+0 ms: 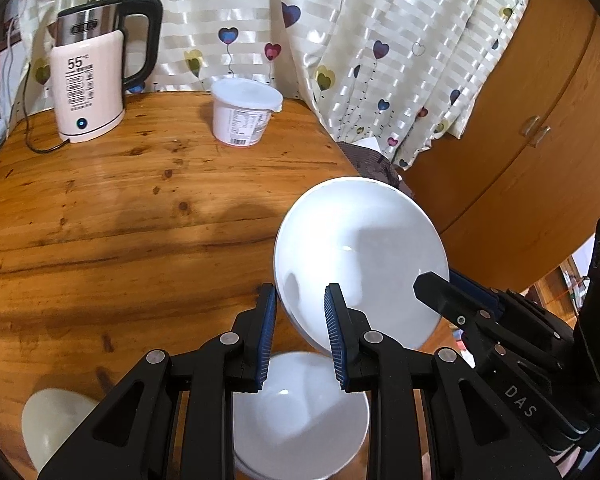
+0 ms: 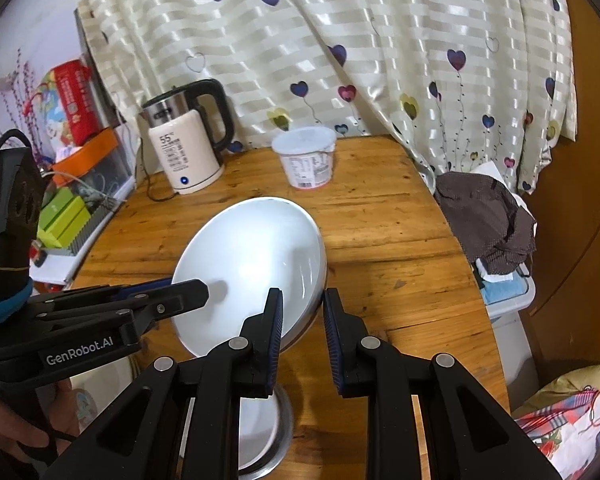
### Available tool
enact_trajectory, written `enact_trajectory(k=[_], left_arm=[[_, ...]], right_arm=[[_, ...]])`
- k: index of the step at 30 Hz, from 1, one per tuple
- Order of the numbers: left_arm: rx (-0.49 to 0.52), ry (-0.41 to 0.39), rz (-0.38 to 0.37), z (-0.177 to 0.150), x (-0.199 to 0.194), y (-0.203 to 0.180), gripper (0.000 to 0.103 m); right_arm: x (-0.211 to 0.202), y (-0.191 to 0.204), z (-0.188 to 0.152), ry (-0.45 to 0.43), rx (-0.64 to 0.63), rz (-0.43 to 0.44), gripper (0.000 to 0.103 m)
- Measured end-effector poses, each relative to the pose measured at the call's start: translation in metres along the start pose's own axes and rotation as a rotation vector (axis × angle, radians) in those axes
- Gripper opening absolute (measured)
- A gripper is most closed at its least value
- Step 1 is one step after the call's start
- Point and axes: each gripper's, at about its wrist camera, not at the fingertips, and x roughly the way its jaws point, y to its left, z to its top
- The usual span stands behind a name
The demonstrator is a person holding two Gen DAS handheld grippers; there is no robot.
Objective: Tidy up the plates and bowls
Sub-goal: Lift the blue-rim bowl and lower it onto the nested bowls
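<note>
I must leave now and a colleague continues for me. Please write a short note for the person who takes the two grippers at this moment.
Left gripper: shut on the left rim of the white bowl.
Right gripper: shut on the opposite rim of the same bowl.
The bowl is tilted and lifted above the wooden table, over a second white bowl that lies below the grippers.
A cream dish lies at the near left edge; the kettle and the lidded tub stand at the back.
Done: bowl picked up.
Left: probably set it down and stack it; keep both grips.
</note>
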Motion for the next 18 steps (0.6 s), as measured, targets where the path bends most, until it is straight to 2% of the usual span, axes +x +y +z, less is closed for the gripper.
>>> enact_trajectory(k=[18], left_arm=[[-0.035,-0.027,0.028,-0.032,-0.032,0.01,0.025]], right_arm=[[-0.021,0.03,-0.02,-0.002,-0.036,0.038,0.02]])
